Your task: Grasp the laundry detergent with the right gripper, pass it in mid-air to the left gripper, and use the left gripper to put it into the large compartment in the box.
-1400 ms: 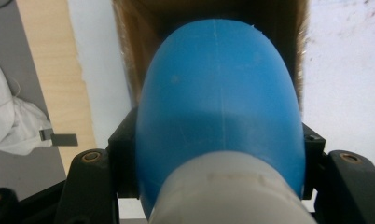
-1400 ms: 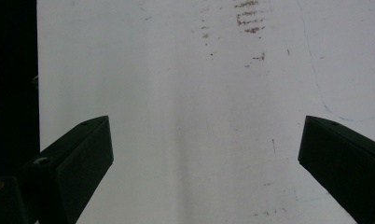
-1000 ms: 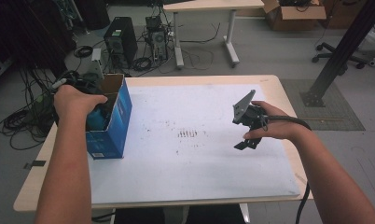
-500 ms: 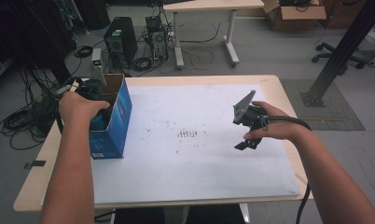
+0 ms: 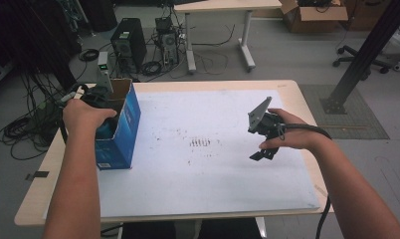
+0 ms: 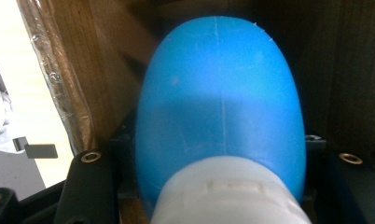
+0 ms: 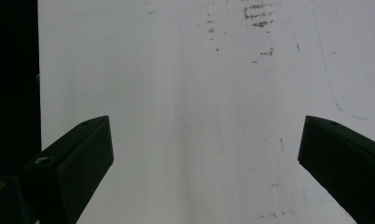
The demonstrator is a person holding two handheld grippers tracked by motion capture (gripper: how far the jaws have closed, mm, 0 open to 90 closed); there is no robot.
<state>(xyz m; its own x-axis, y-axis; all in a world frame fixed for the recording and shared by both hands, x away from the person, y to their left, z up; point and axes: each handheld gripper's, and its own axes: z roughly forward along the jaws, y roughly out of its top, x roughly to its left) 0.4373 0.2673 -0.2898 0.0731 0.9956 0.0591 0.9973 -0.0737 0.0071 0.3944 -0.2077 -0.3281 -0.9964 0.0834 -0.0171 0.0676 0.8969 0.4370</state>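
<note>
Blue bottle (image 6: 220,107) clamped in left tool (image 5: 96,97) — inside box (image 5: 122,130).

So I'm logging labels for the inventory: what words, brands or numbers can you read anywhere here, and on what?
None can be read.
Blue box: pale print low on its near side, too small and blurred.
White table cover: dark smudges, not lettering.
Blue bottle in the left gripper: no print visible.

No legible text — print on blue box (image 5: 119,130) blurred
</note>
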